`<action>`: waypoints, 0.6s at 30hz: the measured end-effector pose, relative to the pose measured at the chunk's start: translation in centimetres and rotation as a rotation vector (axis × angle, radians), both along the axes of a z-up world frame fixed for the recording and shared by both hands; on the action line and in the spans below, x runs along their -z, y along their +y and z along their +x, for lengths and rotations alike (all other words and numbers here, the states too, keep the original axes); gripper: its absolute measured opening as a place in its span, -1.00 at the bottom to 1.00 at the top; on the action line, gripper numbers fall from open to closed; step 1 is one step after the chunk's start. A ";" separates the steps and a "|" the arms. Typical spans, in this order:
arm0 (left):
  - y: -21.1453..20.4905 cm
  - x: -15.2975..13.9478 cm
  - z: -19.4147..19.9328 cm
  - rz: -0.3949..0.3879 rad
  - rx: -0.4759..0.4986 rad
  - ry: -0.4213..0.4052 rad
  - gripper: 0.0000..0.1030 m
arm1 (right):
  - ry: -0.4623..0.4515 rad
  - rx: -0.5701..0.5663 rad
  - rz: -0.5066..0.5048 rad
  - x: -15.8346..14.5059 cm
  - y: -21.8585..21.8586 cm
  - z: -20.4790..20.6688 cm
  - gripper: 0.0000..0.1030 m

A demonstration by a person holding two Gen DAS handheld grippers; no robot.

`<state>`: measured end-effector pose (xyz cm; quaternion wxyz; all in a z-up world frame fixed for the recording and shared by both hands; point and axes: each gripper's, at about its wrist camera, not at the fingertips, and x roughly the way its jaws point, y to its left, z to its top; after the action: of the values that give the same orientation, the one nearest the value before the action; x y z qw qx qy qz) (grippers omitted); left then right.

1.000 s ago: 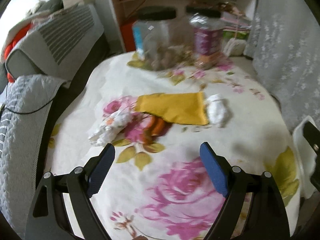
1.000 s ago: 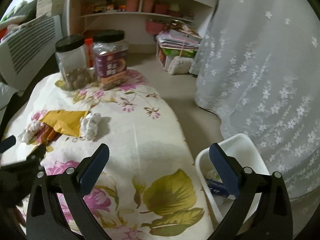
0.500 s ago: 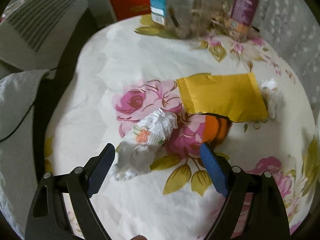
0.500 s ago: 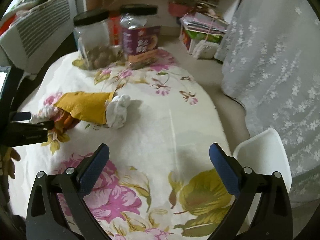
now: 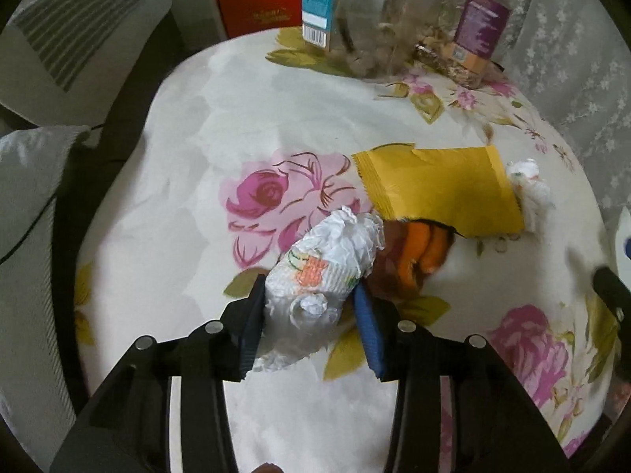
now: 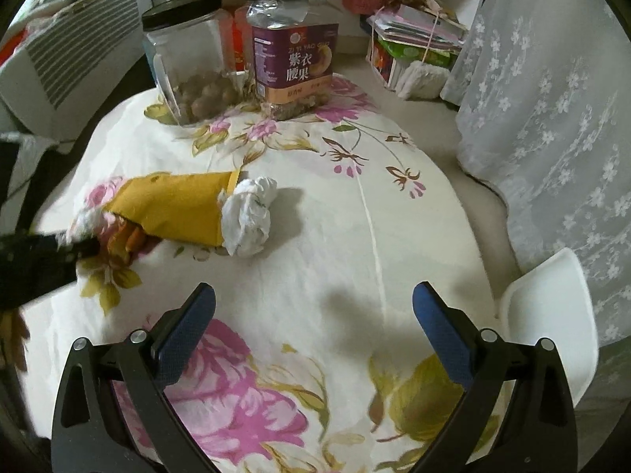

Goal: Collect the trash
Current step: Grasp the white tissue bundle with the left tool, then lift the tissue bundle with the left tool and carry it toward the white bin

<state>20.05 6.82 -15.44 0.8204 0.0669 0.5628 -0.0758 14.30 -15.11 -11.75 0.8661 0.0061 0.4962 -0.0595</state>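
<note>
low in the centre of the left wrist view, the left gripper is closing its jaws around a crumpled white tissue wad with an orange print, and the blue pads sit against its two sides. the wad lies on a floral tablecloth. just to its right, orange peel pokes out from under the lower edge of a yellow snack wrapper, which lies flat in the middle right of the frame. a second white tissue ball touches the wrapper's right end.

at the bottom of the right wrist view, the right gripper hangs with its jaws wide apart and nothing between them, only bare cloth. the tissue ball sits above it, left of centre, beside the wrapper. two black-lidded jars stand near the top of the frame. a white bin shows at the right edge, beside a lace curtain.
</note>
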 end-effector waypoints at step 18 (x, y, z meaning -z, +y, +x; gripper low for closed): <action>0.7 -3.3 -4.2 -0.068 -0.065 -0.043 -0.16 | -0.007 0.036 0.189 4.7 1.3 6.9 0.02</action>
<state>15.85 7.56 -12.16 0.8360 0.0222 0.5442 -0.0670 21.18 -13.77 -16.49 0.8623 0.0968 0.4963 -0.0282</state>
